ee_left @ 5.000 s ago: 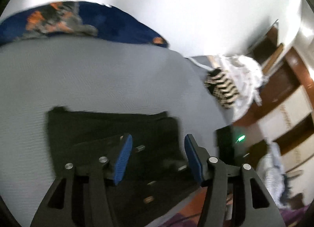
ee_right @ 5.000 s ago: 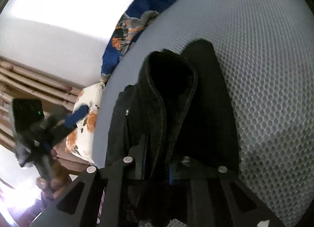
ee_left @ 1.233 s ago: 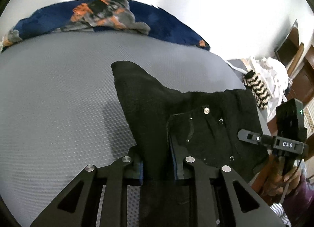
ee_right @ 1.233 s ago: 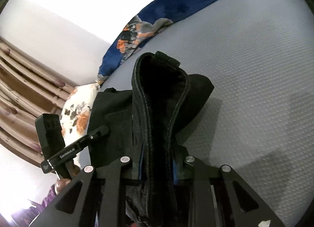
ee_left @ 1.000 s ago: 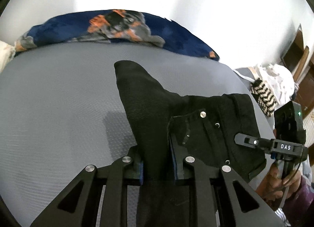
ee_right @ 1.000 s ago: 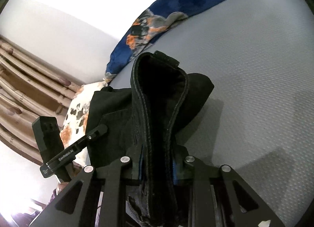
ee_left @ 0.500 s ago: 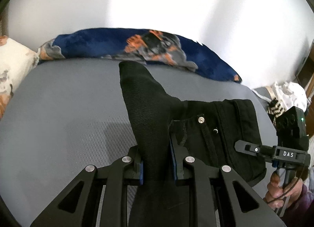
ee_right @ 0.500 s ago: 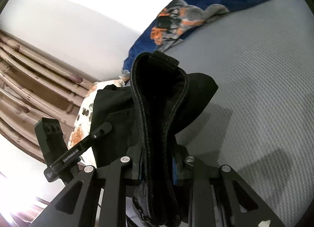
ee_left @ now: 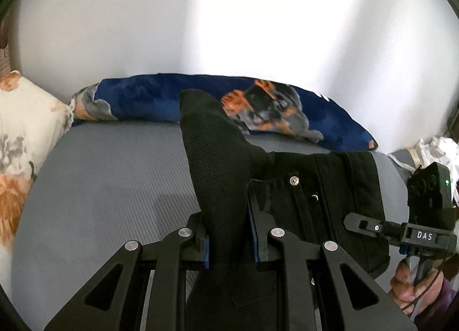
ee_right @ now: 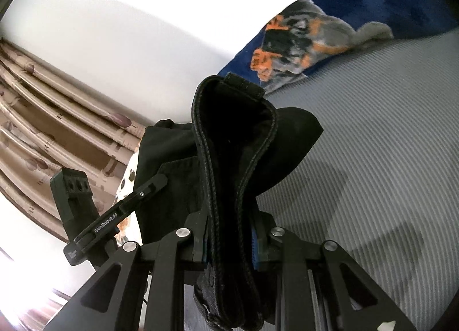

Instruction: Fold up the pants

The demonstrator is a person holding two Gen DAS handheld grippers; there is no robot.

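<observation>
The black pants (ee_left: 321, 187) hang stretched between both grippers above the grey bed (ee_left: 109, 193). My left gripper (ee_left: 229, 240) is shut on one edge of the cloth, which stands up between its blue pads. My right gripper (ee_right: 229, 240) is shut on a thick fold of the pants (ee_right: 232, 153) at the waistband. In the left wrist view the right gripper (ee_left: 401, 230) shows at the right, held by a hand (ee_left: 407, 288). In the right wrist view the left gripper (ee_right: 114, 216) shows at the left. The pants' lower part is hidden below both cameras.
A dark blue blanket (ee_left: 160, 101) with orange patches lies along the bed's far edge by the white wall. A floral pillow (ee_left: 17, 142) sits at the bed's left end. Brown curtains (ee_right: 43, 119) hang beyond it. White clothing (ee_left: 441, 147) lies at the far right.
Both grippers have lifted and carried the pants across the bed toward the pillow end. The wall and the blanket now fill more of both views. Both grips are unchanged.
</observation>
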